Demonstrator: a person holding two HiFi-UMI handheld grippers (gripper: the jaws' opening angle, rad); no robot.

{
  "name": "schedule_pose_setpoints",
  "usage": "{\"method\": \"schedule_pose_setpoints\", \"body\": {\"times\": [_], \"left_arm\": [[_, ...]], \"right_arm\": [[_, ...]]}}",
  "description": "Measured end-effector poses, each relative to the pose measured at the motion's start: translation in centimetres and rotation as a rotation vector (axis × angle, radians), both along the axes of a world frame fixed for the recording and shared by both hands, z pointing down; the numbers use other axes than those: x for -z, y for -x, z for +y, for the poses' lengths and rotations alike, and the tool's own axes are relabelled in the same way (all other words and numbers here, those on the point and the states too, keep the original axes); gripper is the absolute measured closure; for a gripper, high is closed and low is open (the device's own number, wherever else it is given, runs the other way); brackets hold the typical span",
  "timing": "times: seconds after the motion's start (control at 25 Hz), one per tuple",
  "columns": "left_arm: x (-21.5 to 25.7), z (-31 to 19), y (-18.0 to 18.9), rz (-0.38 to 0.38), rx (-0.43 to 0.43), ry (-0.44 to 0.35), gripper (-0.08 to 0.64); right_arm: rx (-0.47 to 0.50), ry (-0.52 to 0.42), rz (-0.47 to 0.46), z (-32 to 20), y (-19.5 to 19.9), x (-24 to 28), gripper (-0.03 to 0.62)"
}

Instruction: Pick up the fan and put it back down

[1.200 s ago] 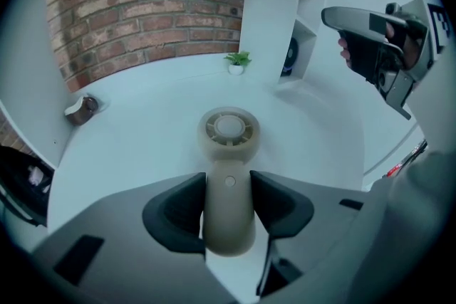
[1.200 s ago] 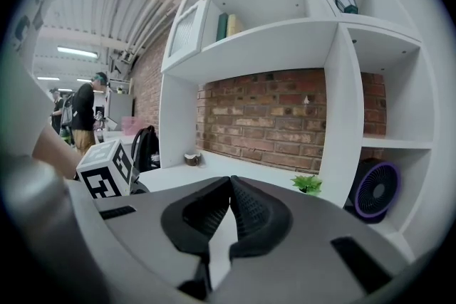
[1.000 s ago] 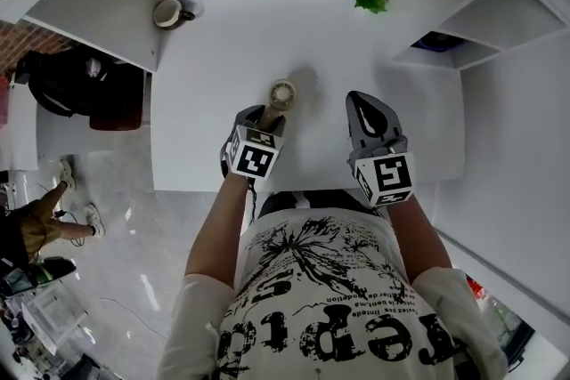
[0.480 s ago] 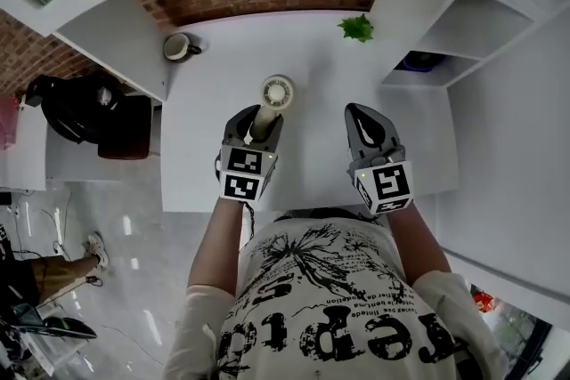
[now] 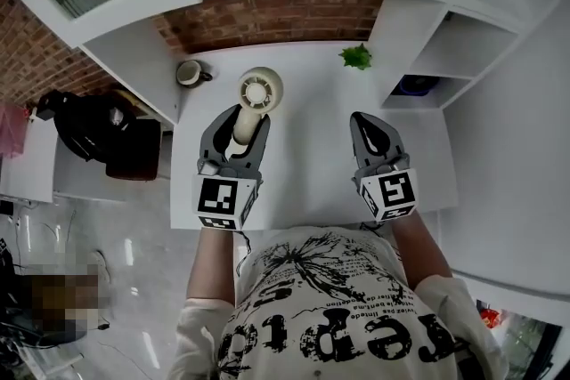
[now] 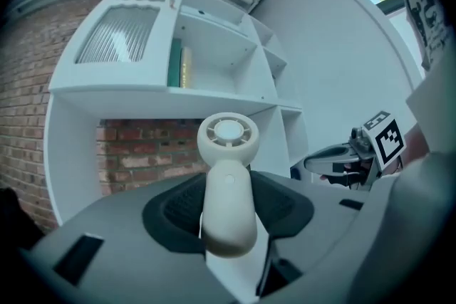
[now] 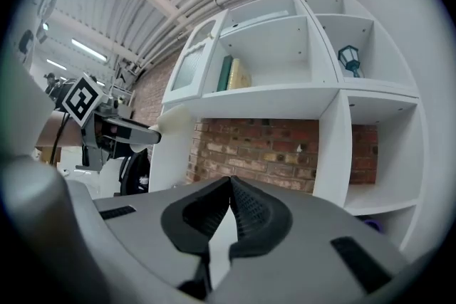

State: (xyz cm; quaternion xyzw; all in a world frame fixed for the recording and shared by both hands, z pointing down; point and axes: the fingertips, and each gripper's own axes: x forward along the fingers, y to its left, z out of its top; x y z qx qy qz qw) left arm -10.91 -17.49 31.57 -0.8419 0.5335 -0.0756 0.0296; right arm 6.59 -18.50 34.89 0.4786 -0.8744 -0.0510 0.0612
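A cream hand-held fan (image 5: 258,93) with a round head and a thick handle is held up in the air, well above the white desk (image 5: 303,156). My left gripper (image 5: 237,120) is shut on its handle, and the round head (image 6: 226,135) sticks out past the jaws, pointing level toward the shelves. To its right my right gripper (image 5: 372,131) hovers over the desk with its jaws shut and nothing between them. In the right gripper view the pads (image 7: 246,213) meet at the tips.
A mug (image 5: 189,73) stands at the desk's back left and a small green plant (image 5: 356,57) at the back right. White shelves (image 5: 463,49) rise behind and to the right, with books (image 6: 179,64) in one bay. A black chair (image 5: 107,133) sits left of the desk.
My left gripper has risen high off the desk with the fan and tipped from pointing downward to level. The right gripper has risen a little.
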Motion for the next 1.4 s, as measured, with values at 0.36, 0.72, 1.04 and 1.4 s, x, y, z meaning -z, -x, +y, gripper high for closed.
{"method": "schedule_pose_setpoints", "body": {"times": [0.36,0.72,1.04,1.4], "left_arm": [[4.3,1.3,-0.1,0.082,-0.010,-0.208,0.357],[4.3,0.7,-0.8,0.096,0.005,-0.219,0.357],[0.7,-0.5,-1.3,0.039,-0.017,-0.095,0.358],[-6.9,-1.6,-2.0,0.048,-0.035,0.081,0.359]], "right_arm": [[0.038,-0.080,-0.035,0.2,0.3,3.5,0.578],[0.033,-0.078,-0.048,-0.1,-0.4,3.4,0.577],[0.016,-0.023,-0.039,-0.8,-0.6,2.0,0.577],[0.018,0.085,-0.002,-1.0,-0.3,-2.4,0.577]]}}
